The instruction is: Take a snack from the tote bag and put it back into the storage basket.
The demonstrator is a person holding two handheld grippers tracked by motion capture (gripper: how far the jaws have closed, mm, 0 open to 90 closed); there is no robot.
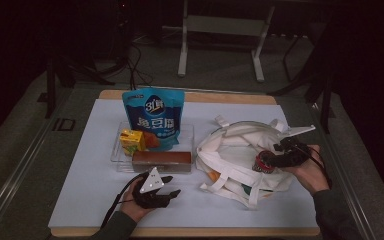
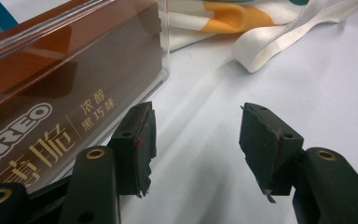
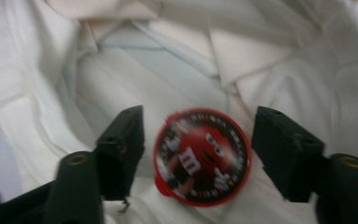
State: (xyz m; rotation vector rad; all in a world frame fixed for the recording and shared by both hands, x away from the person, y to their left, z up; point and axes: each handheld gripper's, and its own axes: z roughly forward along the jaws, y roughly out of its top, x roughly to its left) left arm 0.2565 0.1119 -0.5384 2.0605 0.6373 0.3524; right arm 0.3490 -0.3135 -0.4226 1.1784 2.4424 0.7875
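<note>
At the right of the high view, the right gripper (image 1: 261, 162) hangs over the mouth of a white tote bag (image 1: 235, 145), which lies slumped on the white sheet covering the desk (image 1: 80, 200). In the right gripper view a round M&M's tub with a red rim (image 3: 201, 157) sits between the two black jaws; a gap shows on each side of it, so the gripper is released and the pads (image 3: 123, 140) do not press on the tub, which lies against the bag's white cloth. The frame is blurred, so whether the tub rests fully inside the bag or on a fold at its opening cannot be told. Judged from this, one item is delivered to the bag. Still unpacked, at centre frame, a clear tray (image 1: 116, 157) holds a blue snack pouch (image 1: 152, 117) standing upright, a small yellow drink carton (image 1: 131, 141) and a long brown Oreo box (image 1: 161, 161) lying along its near edge. The left gripper (image 1: 172, 185) rests low on the sheet at lower centre, pointing right, its jaws parted and empty; in the left gripper view the Oreo box (image 2: 65, 84) lies just beside its left-hand jaw, apart from it. The right forearm enters from the lower right, wrist bent inward toward the bag.
</note>
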